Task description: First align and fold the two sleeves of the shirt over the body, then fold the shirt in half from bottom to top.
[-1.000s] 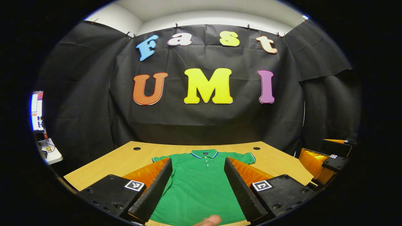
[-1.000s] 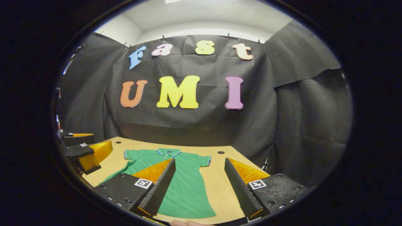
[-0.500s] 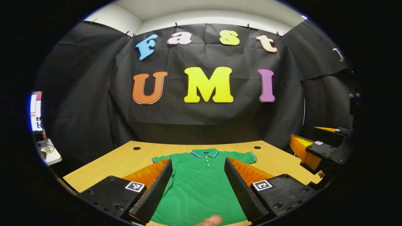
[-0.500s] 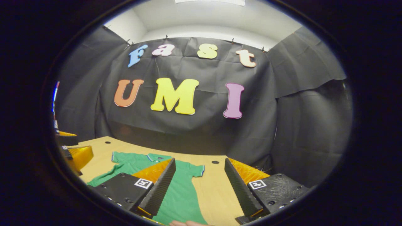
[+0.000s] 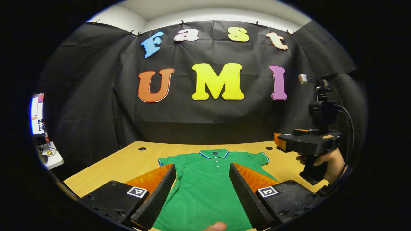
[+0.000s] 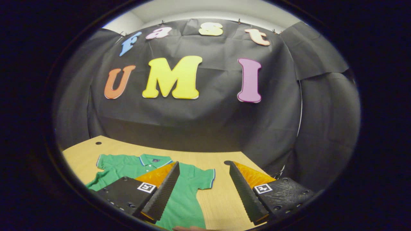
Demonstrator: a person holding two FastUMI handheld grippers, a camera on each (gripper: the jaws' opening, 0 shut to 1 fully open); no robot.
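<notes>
In the left gripper view, the green shirt (image 5: 208, 186) lies flat and face up on the wooden counter (image 5: 106, 170), collar at 12 o'clock and both short sleeves spread out. The left gripper (image 5: 202, 192) hangs above the shirt's body with its 2 fingers spread wide and holding nothing. At 3 o'clock, a hand (image 5: 324, 162) holds the right gripper (image 5: 279, 142) above the counter's edge.

In the right gripper view, the right gripper (image 6: 202, 189) is likewise released, fingers wide apart over bare counter (image 6: 218, 195). The shirt (image 6: 179, 189) sits at 8 o'clock, its near sleeve (image 6: 205, 179) between the fingers.
</notes>
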